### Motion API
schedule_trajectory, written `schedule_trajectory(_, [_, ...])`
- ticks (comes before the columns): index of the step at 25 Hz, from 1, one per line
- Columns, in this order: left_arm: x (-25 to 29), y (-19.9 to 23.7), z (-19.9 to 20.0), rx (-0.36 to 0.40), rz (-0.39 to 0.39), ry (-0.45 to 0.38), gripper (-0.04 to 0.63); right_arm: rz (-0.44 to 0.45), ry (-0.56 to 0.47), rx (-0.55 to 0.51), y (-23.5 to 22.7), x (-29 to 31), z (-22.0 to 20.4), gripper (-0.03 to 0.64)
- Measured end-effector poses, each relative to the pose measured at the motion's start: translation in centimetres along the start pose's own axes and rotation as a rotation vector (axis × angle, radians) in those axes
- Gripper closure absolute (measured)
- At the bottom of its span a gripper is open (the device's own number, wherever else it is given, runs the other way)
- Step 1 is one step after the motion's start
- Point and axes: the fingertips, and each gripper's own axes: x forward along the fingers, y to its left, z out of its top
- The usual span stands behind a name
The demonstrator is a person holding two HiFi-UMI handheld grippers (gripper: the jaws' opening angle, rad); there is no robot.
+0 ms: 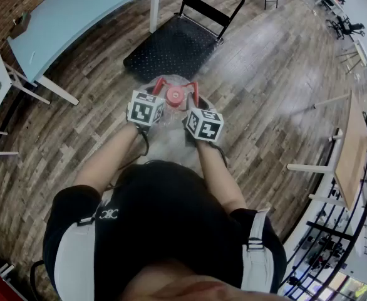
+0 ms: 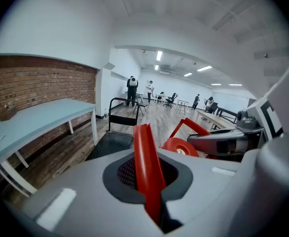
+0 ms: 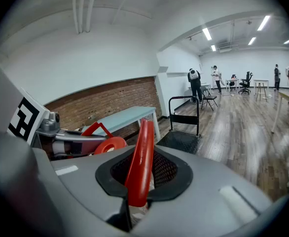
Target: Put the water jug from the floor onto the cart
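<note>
Black-clad shoulders [image 1: 165, 231] are seen nearest in the head view; beyond them the left gripper [image 1: 156, 91] and right gripper [image 1: 194, 94] are set on the water jug [image 1: 171, 115], just short of the cart [image 1: 171, 46]. In the left gripper view the jaws are clamped on a red handle [image 2: 147, 167]; in the right gripper view a red handle [image 3: 139, 157] is pinched likewise.

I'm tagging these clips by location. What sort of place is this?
Probably an open-plan office or lab workspace: a wood-plank floor, a long table along a brick wall, and a platform cart parked ahead of the water jug.
</note>
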Motion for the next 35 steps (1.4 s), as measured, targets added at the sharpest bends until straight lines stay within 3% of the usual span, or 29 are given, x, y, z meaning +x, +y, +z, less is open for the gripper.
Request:
schedule_trajectory(22, [0.0, 0.4, 0.0, 0.001, 0.002, 0.006, 0.594, 0.003, -0.002, 0.005, 0.3, 0.5, 0.1, 0.552])
schedule_trajectory(35, [0.0, 4.5, -0.3, 0.003, -0.042, -0.002, 0.594, -0.030, -0.007, 0.015, 3.1, 3.1, 0.1, 0.551])
